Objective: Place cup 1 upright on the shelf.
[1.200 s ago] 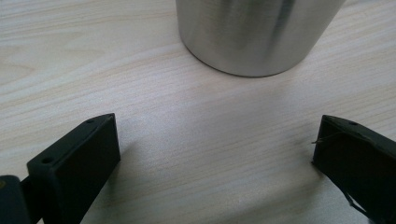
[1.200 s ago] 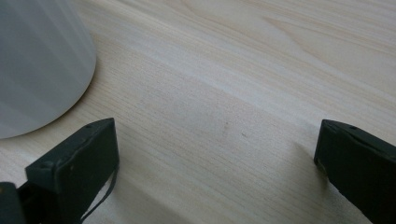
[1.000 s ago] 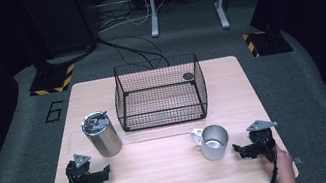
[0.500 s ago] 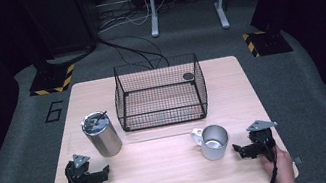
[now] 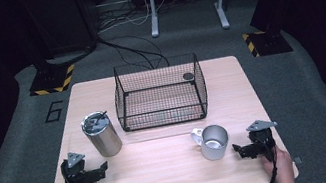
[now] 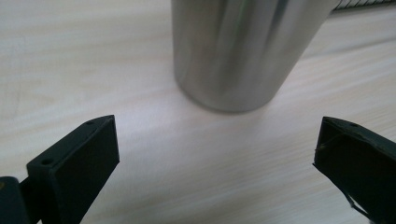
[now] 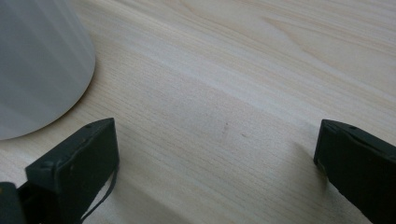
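Observation:
A steel tumbler [image 5: 101,134] with a lid stands upright on the left of the wooden table [image 5: 175,170]. My left gripper [image 5: 100,170] rests on the table just in front of it, open and empty; the tumbler [image 6: 243,51] looms close ahead between its jaws. A metal mug [image 5: 213,142] with a white handle sits at the right front. My right gripper [image 5: 239,150] lies open just right of the mug, and the mug [image 7: 37,70] shows at the left edge of the right gripper view.
A black wire basket [image 5: 160,93] stands at the table's back middle, with a small dark round object [image 5: 188,75] near its far right corner. Cables and stand legs lie on the floor behind.

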Action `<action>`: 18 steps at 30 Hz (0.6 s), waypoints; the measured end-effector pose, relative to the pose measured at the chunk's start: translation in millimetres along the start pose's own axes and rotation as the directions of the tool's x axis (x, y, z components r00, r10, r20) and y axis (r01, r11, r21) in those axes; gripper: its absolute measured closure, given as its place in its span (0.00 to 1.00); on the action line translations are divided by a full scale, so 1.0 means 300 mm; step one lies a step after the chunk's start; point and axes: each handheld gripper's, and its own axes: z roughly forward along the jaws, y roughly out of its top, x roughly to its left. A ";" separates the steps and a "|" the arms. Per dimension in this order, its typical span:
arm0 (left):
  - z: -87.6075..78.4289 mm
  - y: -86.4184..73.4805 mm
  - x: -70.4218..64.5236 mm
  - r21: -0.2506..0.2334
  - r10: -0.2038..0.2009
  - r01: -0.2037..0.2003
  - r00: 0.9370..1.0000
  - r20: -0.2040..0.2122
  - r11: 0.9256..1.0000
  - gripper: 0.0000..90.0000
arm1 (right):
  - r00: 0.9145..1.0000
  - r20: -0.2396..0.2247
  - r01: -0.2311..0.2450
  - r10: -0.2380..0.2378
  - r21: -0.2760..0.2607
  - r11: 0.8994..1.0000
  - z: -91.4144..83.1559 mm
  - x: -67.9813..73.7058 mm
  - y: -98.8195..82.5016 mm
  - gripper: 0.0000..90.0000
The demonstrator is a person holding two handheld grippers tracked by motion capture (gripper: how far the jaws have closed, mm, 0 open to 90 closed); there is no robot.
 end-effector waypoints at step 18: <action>-0.069 0.198 -0.049 -0.156 0.036 -0.029 0.998 0.048 0.987 0.00 | 1.000 0.001 0.000 0.000 -0.001 1.000 0.000 0.000 0.000 0.00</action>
